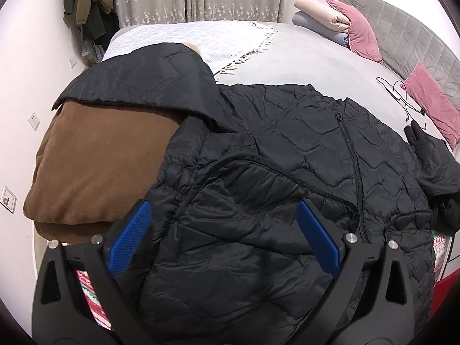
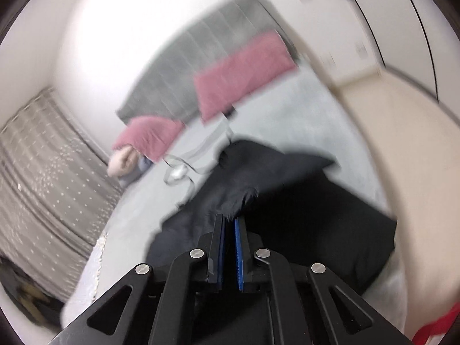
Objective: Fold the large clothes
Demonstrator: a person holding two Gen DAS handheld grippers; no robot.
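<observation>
Black quilted jacket (image 1: 287, 158) sprawls across the frame's centre on the grey bed (image 1: 302, 57). Left gripper (image 1: 224, 230) hovers spread wide above it, while the right gripper (image 2: 229, 224), at lower centre of its blurred view, is clenched on a fold of the jacket's fabric.

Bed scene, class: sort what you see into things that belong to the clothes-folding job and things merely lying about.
Part of the job:
black quilted zip-up jacket
left gripper, open above it
right gripper, shut on black fabric

Lying about:
brown fleece-lined black coat
pink velvet cushions
white fringed throw
thin black cable
grey bedsheet
</observation>
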